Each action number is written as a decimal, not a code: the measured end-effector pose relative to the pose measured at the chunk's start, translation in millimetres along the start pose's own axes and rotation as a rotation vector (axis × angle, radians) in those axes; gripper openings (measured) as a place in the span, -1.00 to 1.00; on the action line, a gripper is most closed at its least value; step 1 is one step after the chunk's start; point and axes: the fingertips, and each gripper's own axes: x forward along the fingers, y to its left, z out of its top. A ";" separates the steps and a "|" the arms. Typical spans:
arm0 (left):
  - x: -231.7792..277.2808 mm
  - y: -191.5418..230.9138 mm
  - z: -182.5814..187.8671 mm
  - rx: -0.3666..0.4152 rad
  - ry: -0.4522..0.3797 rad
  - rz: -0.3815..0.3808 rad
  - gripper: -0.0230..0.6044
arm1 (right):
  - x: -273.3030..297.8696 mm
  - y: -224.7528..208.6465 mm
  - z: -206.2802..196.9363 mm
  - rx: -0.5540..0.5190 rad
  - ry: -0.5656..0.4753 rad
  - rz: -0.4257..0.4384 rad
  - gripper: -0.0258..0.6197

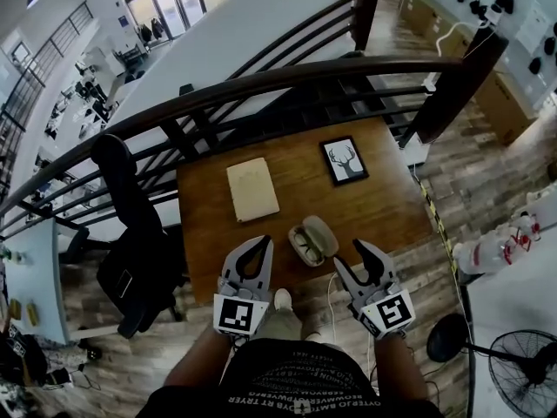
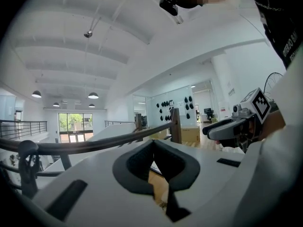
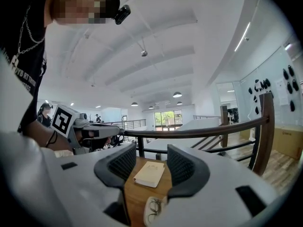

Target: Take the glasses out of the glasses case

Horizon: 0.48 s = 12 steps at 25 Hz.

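1. The left gripper (image 2: 152,144) had its fingers (image 2: 135,167) closed tip to tip with nothing held. Only a sliver of wood showed through the loop below the tips.
2. The right gripper (image 3: 150,156) had its fingers (image 3: 119,165) well apart and empty. Its view ran out between them over the counter (image 1: 387,203) to a beige book (image 3: 149,174).
3. The glasses case (image 1: 322,233) lay open near the counter's front edge, ahead of and between the two grippers and nearer the right one. Neither gripper touched it. The glasses (image 1: 305,246) lay in its left half, and the other half was swung away to the right.
4. Both grippers hung at the counter's near edge, one on each side of the case. Bare wood lay to the right of the case, and more between it and the book behind it to the left. A framed deer picture (image 1: 345,160) lay further back on the right, well apart from the case.
5. A dark railing (image 1: 261,84) ran past the far and left sides of the counter. A black chair (image 1: 130,233) stood close against the left edge. A fan (image 1: 522,374) stood on the floor to the right, well clear.
6. In the right gripper view the glasses sat at the bottom edge, partly cut off by the right finger. The left gripper's own body hid almost all of the counter in its view. From the head view the glasses were too small to show any detail of the frame.
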 end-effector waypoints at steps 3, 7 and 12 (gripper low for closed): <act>10.2 2.1 -3.6 0.004 0.007 -0.018 -0.84 | 13.4 -6.0 -8.4 0.021 0.027 -0.008 -0.33; 21.5 5.3 -7.9 0.000 0.019 -0.044 -0.84 | 28.0 -14.7 -22.4 0.024 0.039 -0.011 -0.33; 36.4 15.9 -10.3 0.001 0.020 -0.073 -0.84 | 49.3 -19.7 -38.4 0.043 0.070 -0.014 -0.33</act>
